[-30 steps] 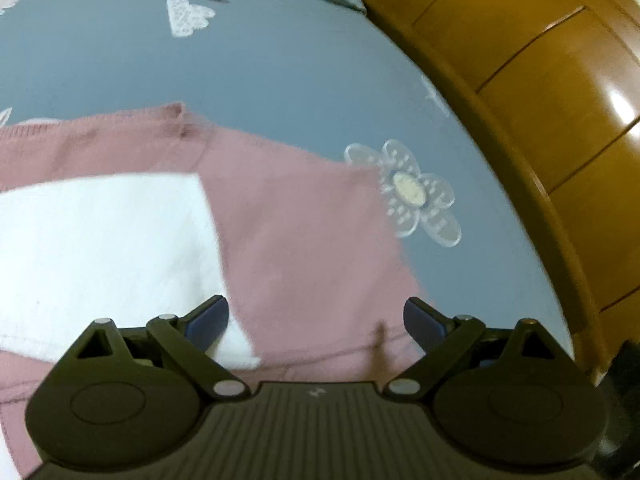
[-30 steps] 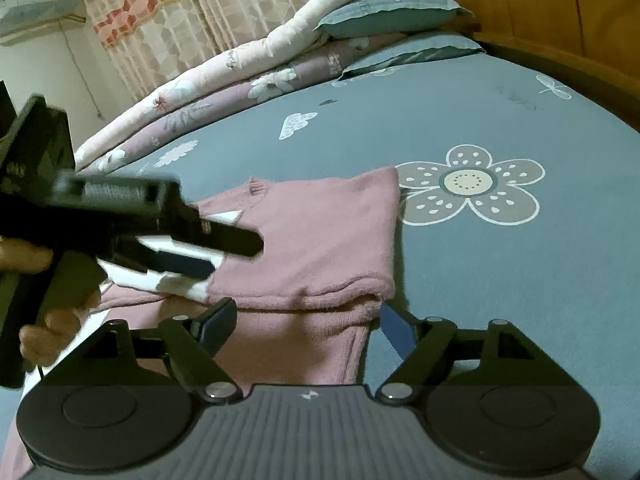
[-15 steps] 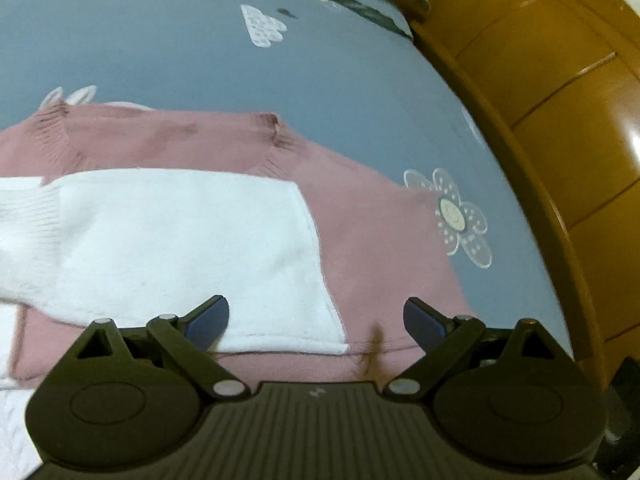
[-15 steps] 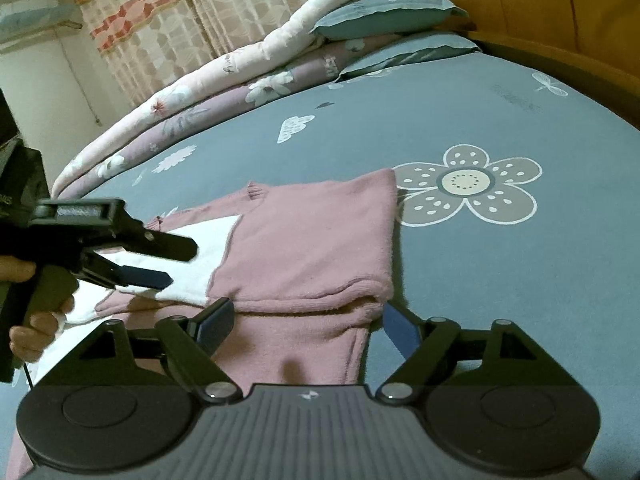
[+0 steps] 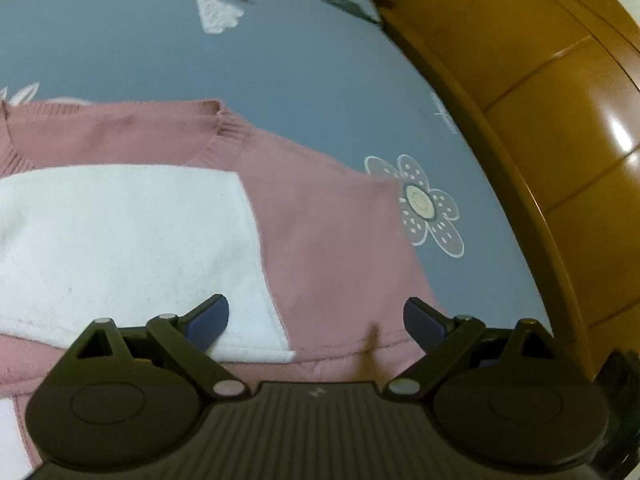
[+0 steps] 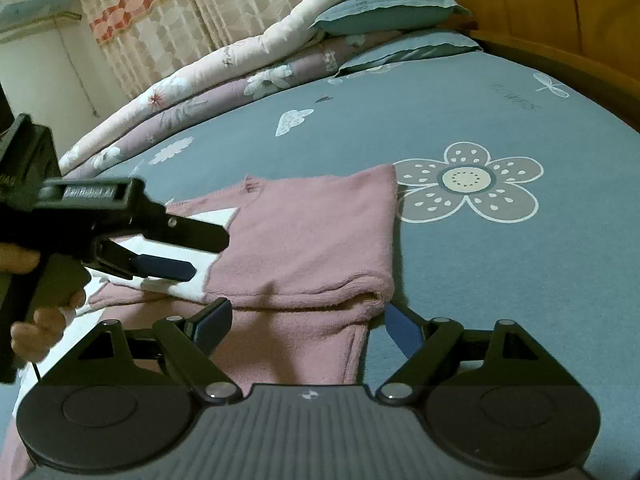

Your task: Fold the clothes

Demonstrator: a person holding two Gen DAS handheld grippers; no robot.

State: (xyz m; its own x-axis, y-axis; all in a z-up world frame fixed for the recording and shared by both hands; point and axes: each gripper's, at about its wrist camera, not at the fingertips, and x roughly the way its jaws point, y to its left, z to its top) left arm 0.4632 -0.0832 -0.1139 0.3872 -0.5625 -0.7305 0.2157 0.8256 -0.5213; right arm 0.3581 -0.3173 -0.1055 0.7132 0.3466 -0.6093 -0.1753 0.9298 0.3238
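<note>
- Pink-and-white knit sweater [image 6: 312,248], side folded in, lies mid-frame on blue flower-print bed [image 6: 500,280].
- Left gripper [image 5: 316,318] and right gripper [image 6: 306,322]: fingers apart, empty.
- Likely next: pinch both layers at the fold edge, keeping them aligned.

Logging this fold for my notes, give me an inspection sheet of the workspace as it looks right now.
Surface: blue bedsheet with flower and cloud prints.
Job's things: pink and white sweater, partly folded, lying flat.
Clutter: nothing seen.
Grippers: left gripper open above the white panel, held by a hand; right gripper open, straddling the folded edge.
Cables: thin cord under the hand, unclear.
Surroundings: pillows, rolled quilts, curtain, wooden headboard.
</note>
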